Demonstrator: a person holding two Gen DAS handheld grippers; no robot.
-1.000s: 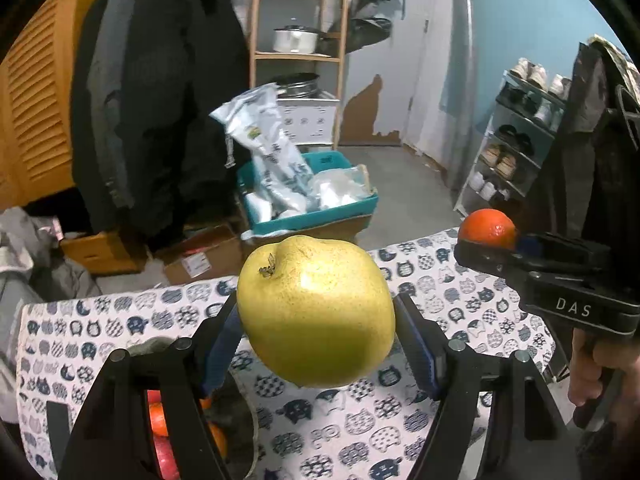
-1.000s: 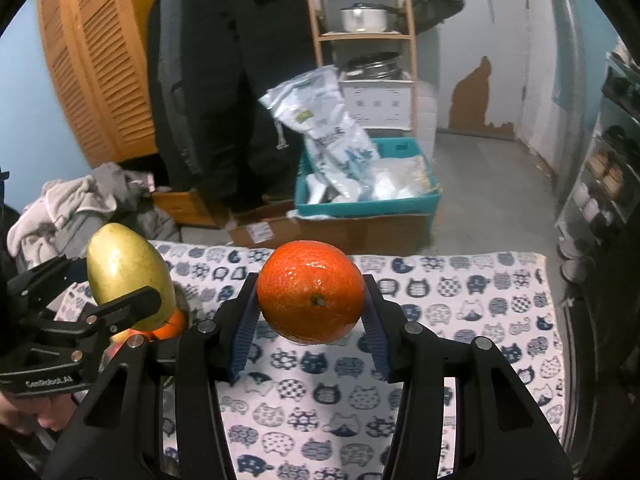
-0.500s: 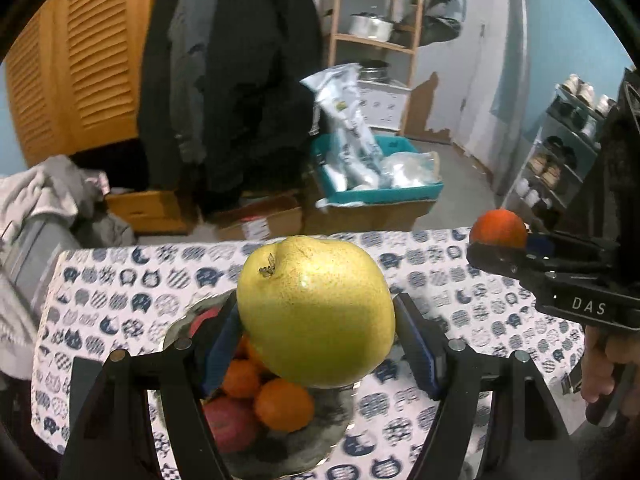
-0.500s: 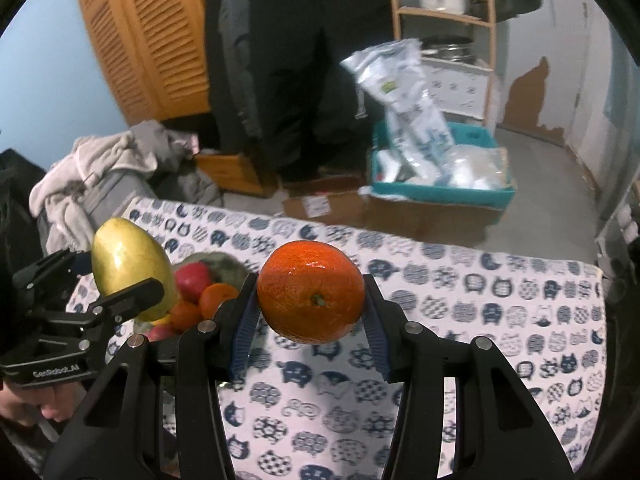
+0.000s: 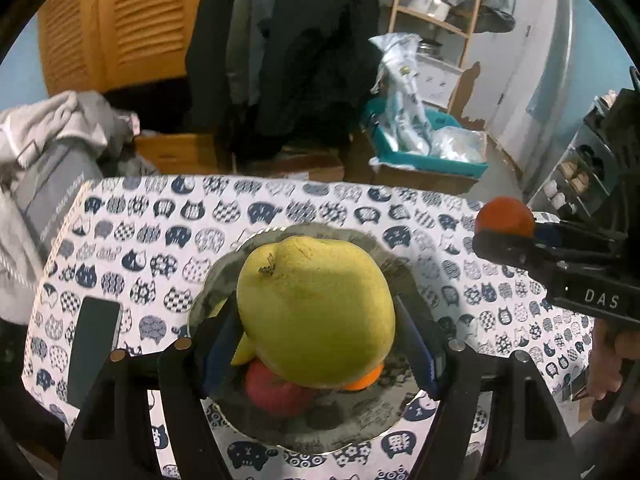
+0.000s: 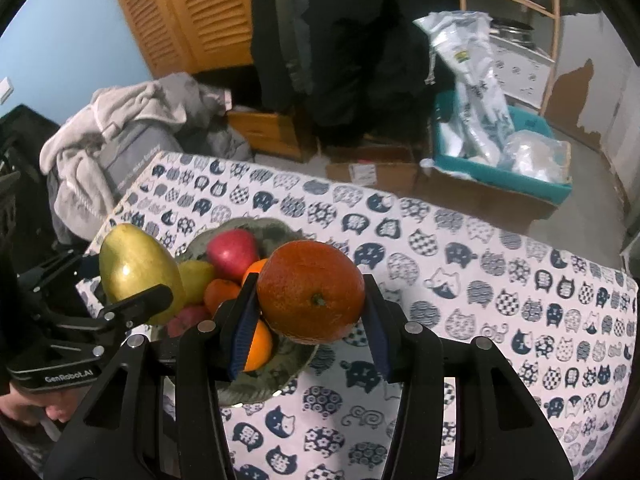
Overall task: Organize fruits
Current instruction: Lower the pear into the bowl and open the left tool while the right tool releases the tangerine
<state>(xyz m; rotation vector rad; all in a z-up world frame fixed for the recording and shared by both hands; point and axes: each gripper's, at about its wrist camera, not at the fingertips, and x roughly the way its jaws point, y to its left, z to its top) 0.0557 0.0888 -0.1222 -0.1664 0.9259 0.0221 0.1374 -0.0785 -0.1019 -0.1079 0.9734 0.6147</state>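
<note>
A large yellow-green pear (image 5: 316, 312) fills the left wrist view, with my left gripper (image 5: 318, 340) shut on it directly above a grey fruit bowl (image 5: 224, 280). Beneath the pear lie a red apple (image 5: 276, 392) and an orange (image 5: 366, 380). In the right wrist view my right gripper (image 6: 310, 320) is shut on an orange (image 6: 311, 291), held over the bowl's right rim (image 6: 296, 364). That bowl holds a red apple (image 6: 232, 249), several oranges and a yellow fruit. The pear (image 6: 134, 268) shows at the left in the left gripper.
The table wears a white cloth with cat faces (image 6: 480, 280). A dark phone (image 5: 94, 344) lies left of the bowl. Behind the table are a pile of clothes (image 6: 120, 128), cardboard boxes, a teal bin with bags (image 6: 500, 160) and hanging coats.
Both grippers have come lower and tilted down with their fruit. The bowl, first at the lower left of the left view, now sits under the pear, and the phone has come into view.
</note>
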